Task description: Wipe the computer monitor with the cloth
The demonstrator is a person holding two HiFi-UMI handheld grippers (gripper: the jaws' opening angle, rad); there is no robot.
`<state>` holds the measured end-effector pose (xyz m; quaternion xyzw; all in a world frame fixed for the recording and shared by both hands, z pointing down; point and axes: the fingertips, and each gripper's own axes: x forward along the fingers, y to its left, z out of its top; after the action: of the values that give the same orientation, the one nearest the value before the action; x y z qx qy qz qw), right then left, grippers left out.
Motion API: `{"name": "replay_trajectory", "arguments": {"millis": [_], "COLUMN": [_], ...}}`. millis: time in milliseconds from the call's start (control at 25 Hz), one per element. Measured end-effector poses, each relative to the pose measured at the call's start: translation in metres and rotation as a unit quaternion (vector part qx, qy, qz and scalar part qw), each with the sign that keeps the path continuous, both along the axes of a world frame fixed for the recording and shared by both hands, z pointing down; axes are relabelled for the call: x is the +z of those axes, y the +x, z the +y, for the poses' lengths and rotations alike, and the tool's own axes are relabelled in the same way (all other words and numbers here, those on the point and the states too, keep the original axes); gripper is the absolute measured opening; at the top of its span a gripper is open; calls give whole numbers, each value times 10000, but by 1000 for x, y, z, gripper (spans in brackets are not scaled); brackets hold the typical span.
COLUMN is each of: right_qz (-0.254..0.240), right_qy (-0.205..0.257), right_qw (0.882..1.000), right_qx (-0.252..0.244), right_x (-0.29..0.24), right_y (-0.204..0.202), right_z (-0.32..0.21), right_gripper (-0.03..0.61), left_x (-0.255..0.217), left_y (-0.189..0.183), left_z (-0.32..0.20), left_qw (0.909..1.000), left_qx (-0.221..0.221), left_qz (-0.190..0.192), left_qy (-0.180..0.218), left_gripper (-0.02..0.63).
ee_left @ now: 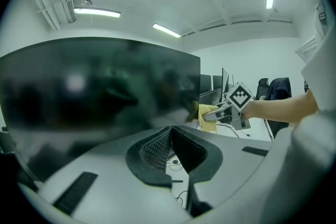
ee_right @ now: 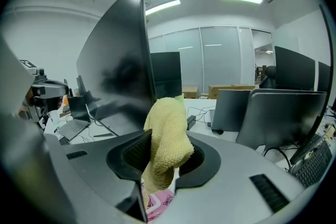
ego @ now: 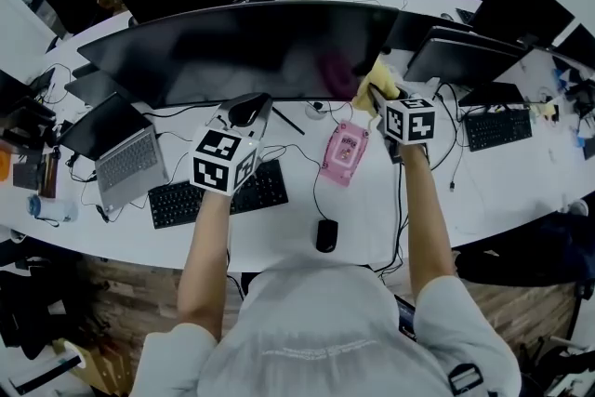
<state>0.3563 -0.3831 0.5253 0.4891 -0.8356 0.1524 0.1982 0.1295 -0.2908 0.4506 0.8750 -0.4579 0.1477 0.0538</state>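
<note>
Head view: the person is holding the right gripper [ego: 374, 96] up at the right end of the wide curved monitor [ego: 232, 51]. The yellow cloth [ego: 376, 72] is bunching against the lower right of the glossy dark screen; touching or just short of it, can't tell from up here. The left gripper [ego: 249, 112] is hovering just below the screen's bottom edge, above the keyboard [ego: 218, 193]. The risk as I see it: the wad is small and the hard grey jaw tips are sitting right behind it. Leaning in too hard is likely putting plastic on the panel and scuffing it. A pink gadget [ego: 344, 152] and loose cables are lying directly underneath too, so they're easy to snag.

Left gripper view: the ribbed black pads [ee_left: 157, 147] are pressing together at their tips, with nothing between them. The screen is looking smooth, reflective and gently bowed.

Right gripper view: the jaws are pinching the cloth around its middle, a fluffy terry lump flopping over and hanging down. Only a fold is being gripped, so a dragging stroke could be tugging it loose. The monitor's thin edge is standing just left of it.
</note>
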Motion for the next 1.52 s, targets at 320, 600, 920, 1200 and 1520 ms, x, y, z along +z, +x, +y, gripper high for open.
{"name": "replay_trajectory", "arguments": {"millis": [320,600,920,1200,1520], "right_qz": [104,176,280,294,-270], "right_qy": [-333,-585,-936,-1279,-1722], "right_qw": [9994,9981,9951,9908,9827], "right_qx": [-37,-37,134,344,629], "right_x": [39,69,105,136,162], "right_y": [3,5,8,10,9], "right_z": [-4,-5,-6,-5,-4], "right_gripper": [140,140,140,140,140], "left_x": [13,20,29,34,40], "left_y": [0,4,-8,-29,-49], "left_z": [-6,-9,-8,-5,-1], "left_qw": [9999,9998,9995,9990,9984], "left_qx": [-13,9,-92,-253,-388], "left_qz": [-52,-78,-93,-96,-12], "left_qy": [-125,-194,-297,-342,-407], "left_gripper": [20,20,20,20,20]}}
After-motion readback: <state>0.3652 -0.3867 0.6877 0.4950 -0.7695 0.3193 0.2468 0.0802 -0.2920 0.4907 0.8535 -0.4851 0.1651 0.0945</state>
